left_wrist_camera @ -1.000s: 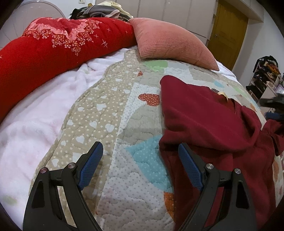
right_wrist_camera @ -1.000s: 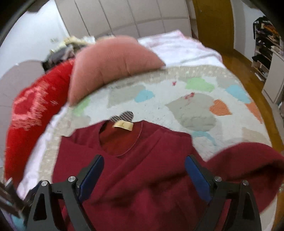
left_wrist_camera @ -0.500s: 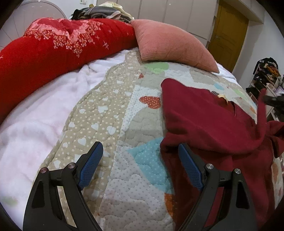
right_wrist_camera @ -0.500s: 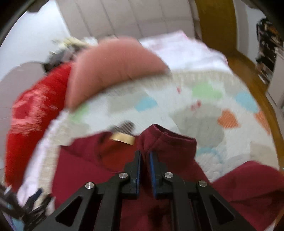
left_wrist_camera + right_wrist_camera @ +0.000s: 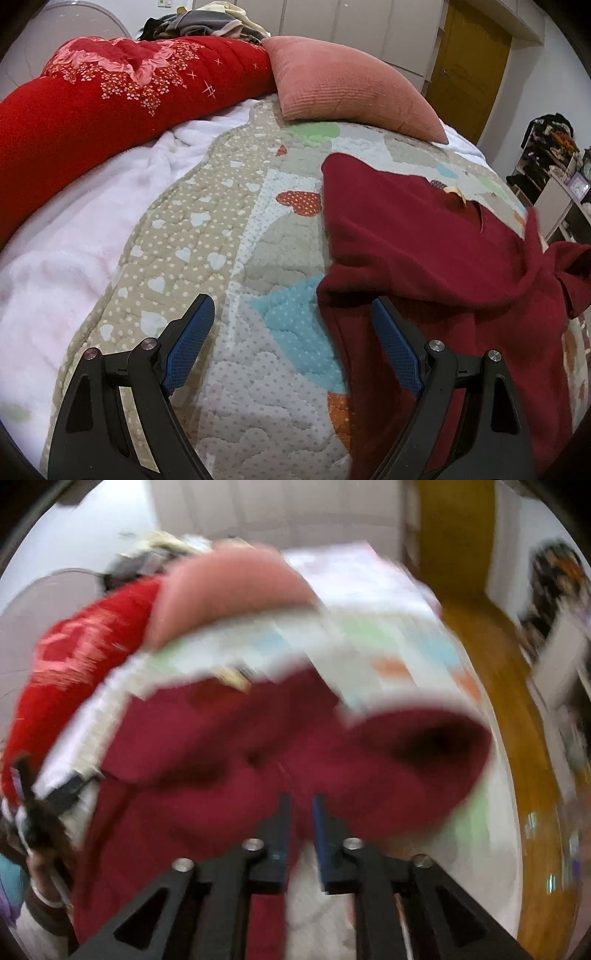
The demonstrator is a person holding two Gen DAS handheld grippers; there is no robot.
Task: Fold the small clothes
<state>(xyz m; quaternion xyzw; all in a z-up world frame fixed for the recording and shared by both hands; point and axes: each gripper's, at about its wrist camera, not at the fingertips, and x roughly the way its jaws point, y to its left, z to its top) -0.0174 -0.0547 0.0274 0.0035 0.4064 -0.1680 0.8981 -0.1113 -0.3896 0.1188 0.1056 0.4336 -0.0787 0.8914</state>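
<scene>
A dark red sweater [image 5: 424, 251] lies on the patchwork quilt [image 5: 236, 258], its tan neck label [image 5: 456, 192] facing up. My left gripper [image 5: 291, 347] is open and hovers low over the quilt, its right finger over the sweater's near left edge. My right gripper [image 5: 300, 816] is shut on a fold of the sweater [image 5: 229, 738] and holds it lifted above the quilt [image 5: 388, 653]. The right wrist view is heavily blurred. The lifted part shows at the right edge of the left wrist view [image 5: 554, 258].
A red flowered bolster [image 5: 110, 99] and a pink pillow [image 5: 343, 85] lie at the head of the bed. A white fleece blanket [image 5: 55, 240] covers the left side. A yellow door [image 5: 469, 55] and cluttered shelves [image 5: 550, 155] stand at the right.
My right gripper closed on the sweater near its shoulder and has lifted and pulled the fabric up and back. My left gripper has stayed open and nearly still.
</scene>
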